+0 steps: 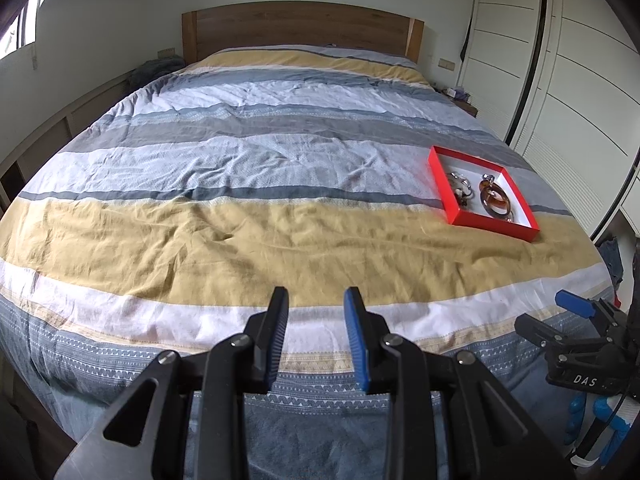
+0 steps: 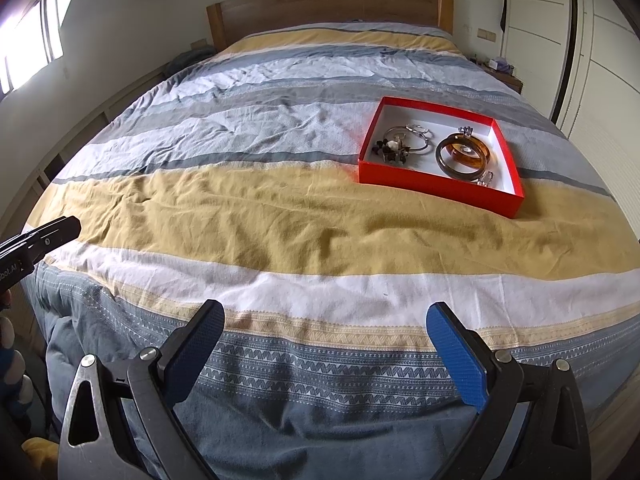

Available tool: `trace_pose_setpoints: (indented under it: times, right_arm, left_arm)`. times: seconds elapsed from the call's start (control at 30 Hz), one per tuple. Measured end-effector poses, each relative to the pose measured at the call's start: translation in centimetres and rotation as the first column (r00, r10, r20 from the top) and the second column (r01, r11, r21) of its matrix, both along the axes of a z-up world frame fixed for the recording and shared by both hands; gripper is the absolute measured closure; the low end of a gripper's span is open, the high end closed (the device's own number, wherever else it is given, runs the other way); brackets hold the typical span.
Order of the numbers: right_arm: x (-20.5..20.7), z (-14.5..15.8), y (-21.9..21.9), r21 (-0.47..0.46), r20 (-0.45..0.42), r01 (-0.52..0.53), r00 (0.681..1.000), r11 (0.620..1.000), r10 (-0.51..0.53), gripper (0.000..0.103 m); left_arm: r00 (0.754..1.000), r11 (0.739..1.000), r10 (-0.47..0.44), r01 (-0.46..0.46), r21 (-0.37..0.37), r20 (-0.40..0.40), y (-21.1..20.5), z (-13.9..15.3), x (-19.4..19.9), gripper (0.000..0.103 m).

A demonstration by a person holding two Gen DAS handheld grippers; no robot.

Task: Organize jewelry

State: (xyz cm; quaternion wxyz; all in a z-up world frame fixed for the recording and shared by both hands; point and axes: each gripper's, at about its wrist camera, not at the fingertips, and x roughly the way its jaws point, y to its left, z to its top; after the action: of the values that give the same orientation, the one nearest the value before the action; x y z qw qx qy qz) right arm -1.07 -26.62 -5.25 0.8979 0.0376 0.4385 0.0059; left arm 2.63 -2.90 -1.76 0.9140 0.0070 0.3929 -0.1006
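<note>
Left gripper [image 1: 316, 300], jaws narrowly apart and empty; right gripper [image 2: 326, 316], jaws wide and empty, both above quilt [image 2: 280, 216]. Beyond, well apart: red tray [image 2: 436, 182] holding bangles [image 2: 464, 152] and rings [image 2: 418, 130].

1. Bed cover [image 2: 248, 216]: woven cloth, matt, creased; striped bands.
2. Headboard [image 2: 332, 8]: wood, smooth, dull sheen.
3. Red tray [image 2: 436, 186]: looks like card, matt red outside, white inside.
4. Bangles [image 2: 464, 154]: glossy, amber-brown, resin or glass by look.
5. Thin rings [image 2: 416, 132] in tray: shiny metal.
6. Right tongs [image 2: 324, 356]: black matt plastic arms, bright metal rivets; blue pads [image 2: 456, 356] finely textured.
7. Left tongs [image 1: 316, 336]: same make; pads [image 1: 356, 340] ribbed blue.
8. Wardrobe doors [image 1: 576, 92]: smooth, white, faint gloss.
</note>
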Motion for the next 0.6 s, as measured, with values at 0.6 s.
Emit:
trace_pose_setpoints:
  times: [0.6]
  right_arm:
    - [-0.07, 0.21, -0.37, -0.015, 0.014, 0.030, 0.999, 0.999, -0.030, 0.003]
  left_arm:
    - [1.000, 1.000, 0.001, -0.001, 0.004, -0.012, 0.13, -0.90, 0.05, 0.074]
